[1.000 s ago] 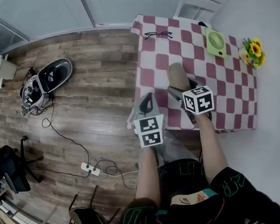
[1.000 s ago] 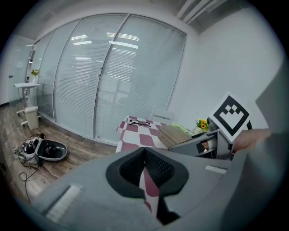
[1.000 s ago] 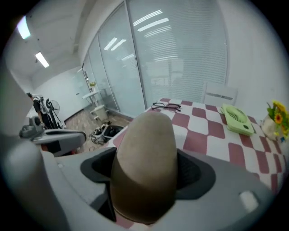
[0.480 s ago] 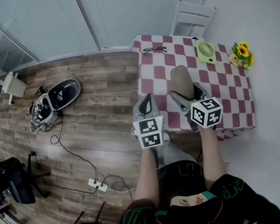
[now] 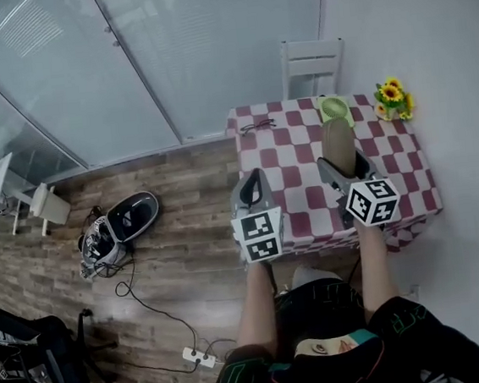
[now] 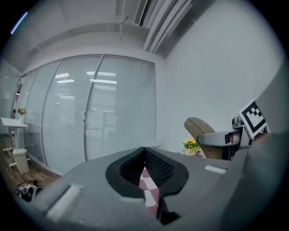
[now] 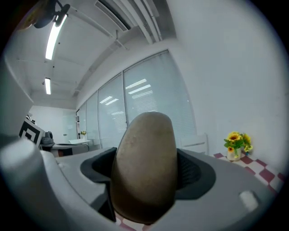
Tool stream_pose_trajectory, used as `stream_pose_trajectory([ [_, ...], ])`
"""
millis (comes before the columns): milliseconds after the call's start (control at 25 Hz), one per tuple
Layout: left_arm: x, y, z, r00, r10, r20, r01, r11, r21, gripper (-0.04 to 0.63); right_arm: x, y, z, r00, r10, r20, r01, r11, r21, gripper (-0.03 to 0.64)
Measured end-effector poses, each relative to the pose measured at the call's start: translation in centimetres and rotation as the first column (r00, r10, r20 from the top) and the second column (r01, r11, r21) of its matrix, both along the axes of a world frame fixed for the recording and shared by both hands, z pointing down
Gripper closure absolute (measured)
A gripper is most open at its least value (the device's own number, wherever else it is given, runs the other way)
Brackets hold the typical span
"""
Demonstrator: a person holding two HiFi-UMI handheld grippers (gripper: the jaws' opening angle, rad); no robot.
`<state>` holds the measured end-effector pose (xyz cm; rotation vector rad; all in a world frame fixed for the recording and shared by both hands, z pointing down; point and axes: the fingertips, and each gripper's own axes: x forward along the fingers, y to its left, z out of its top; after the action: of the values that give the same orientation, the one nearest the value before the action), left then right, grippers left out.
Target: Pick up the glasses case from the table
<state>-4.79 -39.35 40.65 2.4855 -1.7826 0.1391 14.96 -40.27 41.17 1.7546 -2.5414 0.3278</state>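
Slipping: it is judged that the glasses case [image 5: 337, 140] could be dropped back onto the table [image 5: 304, 201]. It looks smooth and round, and only its near end is pinched.
Tipping: the long far end sticks out well past the jaws. The case could be swung sideways if the squeeze is made weaker.
Bumping: a green fan [image 5: 333, 107] and some flowers [image 5: 391, 98] are seen at the far right of the table. They could be knocked if the case is pushed far that way.
Right tongs: the right gripper [image 5: 343, 165] is clenched on the case. Its jaws are kept apart only as wide as the case, with one jaw pressed on each side.
Left tongs: the left gripper [image 5: 251, 178] is closed up and nothing is held in it. Only a thin slit is left, and the checked cloth [image 6: 146, 189] is seen through it. It is held by the near left edge of the table.
Case: it is held pointing up and far, over the right part of the table, and it looks to be off the cloth.
Glasses: the glasses [image 5: 256, 126] are seen lying at the far left corner, well apart from the case.
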Motion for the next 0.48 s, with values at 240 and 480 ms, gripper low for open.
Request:
stream_pose_trajectory([
  [240, 1.3, -0.2, -1.2, 1.0, 0.017, 0.01, -0.017, 1.0, 0.025, 0.586, 0.6, 0.1, -1.5, 1.0, 0.002, -0.01, -0.002, 0.999, 0.038, 0.216],
  [480, 2.0, 0.7, -0.2, 1.0, 0.027, 0.015, -0.027, 1.0, 0.016, 0.586, -0.2, 0.6, -1.8, 0.998, -0.022, -0.054, 0.025, 0.998, 0.062, 0.216],
])
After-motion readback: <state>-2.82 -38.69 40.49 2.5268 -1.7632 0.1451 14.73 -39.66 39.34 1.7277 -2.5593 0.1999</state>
